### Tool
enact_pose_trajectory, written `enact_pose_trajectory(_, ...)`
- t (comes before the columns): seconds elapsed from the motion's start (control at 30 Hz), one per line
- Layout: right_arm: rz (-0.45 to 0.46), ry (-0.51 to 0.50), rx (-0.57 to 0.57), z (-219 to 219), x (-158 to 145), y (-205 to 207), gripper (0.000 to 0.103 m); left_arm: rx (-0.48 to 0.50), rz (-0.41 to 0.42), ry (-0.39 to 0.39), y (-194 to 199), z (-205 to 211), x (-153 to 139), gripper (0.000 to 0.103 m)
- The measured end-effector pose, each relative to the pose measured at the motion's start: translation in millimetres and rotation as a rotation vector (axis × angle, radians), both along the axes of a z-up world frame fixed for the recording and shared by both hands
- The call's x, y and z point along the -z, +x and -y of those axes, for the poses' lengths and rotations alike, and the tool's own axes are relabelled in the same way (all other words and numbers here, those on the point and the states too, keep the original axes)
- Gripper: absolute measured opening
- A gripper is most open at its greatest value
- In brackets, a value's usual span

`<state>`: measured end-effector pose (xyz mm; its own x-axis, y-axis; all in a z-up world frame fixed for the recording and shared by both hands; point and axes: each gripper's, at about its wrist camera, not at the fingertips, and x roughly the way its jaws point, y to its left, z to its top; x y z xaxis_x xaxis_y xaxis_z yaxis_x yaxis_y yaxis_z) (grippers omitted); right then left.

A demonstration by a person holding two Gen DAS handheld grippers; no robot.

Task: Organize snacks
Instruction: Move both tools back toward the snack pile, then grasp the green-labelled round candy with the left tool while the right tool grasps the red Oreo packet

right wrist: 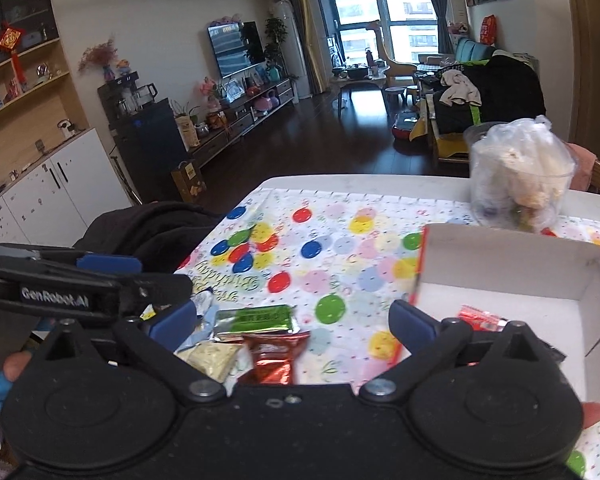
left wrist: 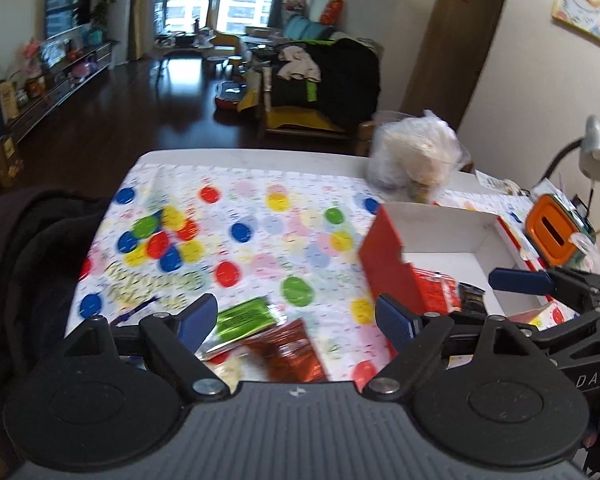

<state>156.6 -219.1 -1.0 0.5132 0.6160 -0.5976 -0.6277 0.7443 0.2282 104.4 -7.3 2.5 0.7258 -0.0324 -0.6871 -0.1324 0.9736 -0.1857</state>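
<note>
On the balloon-print tablecloth [left wrist: 260,232] lie a green packet [left wrist: 246,318], a red-brown foil packet [left wrist: 288,354] and a pale yellow packet [right wrist: 210,358]. My left gripper [left wrist: 296,320] hangs open above the green and foil packets, touching neither. My right gripper [right wrist: 292,322] stands open over the same packets [right wrist: 260,318], nothing pressed between its pads. To the right sits a red box [left wrist: 380,256] with a white inside, holding red packets [left wrist: 436,288] and a dark one. One blue-padded finger [left wrist: 520,280] of the right gripper reaches over the box. The left gripper's finger [right wrist: 108,264] shows at the far left.
A clear plastic cup [right wrist: 520,176] stuffed with bagged snacks stands behind the box [right wrist: 512,280]. An orange-lidded container [left wrist: 552,232] and a desk lamp [left wrist: 596,152] are at the far right. A black garment [left wrist: 28,260] hangs at the table's left edge.
</note>
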Motion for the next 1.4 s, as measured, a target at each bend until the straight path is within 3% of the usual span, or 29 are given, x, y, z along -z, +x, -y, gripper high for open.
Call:
enact_pose_trajectory(0.37, -0.069, -0.073, 0.023, -48, 32, -9, 0.103, -0.07, -0.04, 0.022, -38, -76, 24, 0.086)
enact_pose_trajectory(0.87, -0.155, -0.198, 0.009, -93, 90, 4, 0.101, -0.173, -0.177, -0.006, -49, -142, 96, 0.086)
enact_pose_trajectory(1.13, -0.167, -0.29, 0.005, -111, 119, 23, 0.089, -0.206, -0.267, -0.029, -30, -159, 139, 0.086)
enact_pose_trajectory(1.4, -0.169, -0.331, -0.006, -123, 133, 36, 0.083, -0.256, -0.319, -0.052, -21, -177, 162, 0.086)
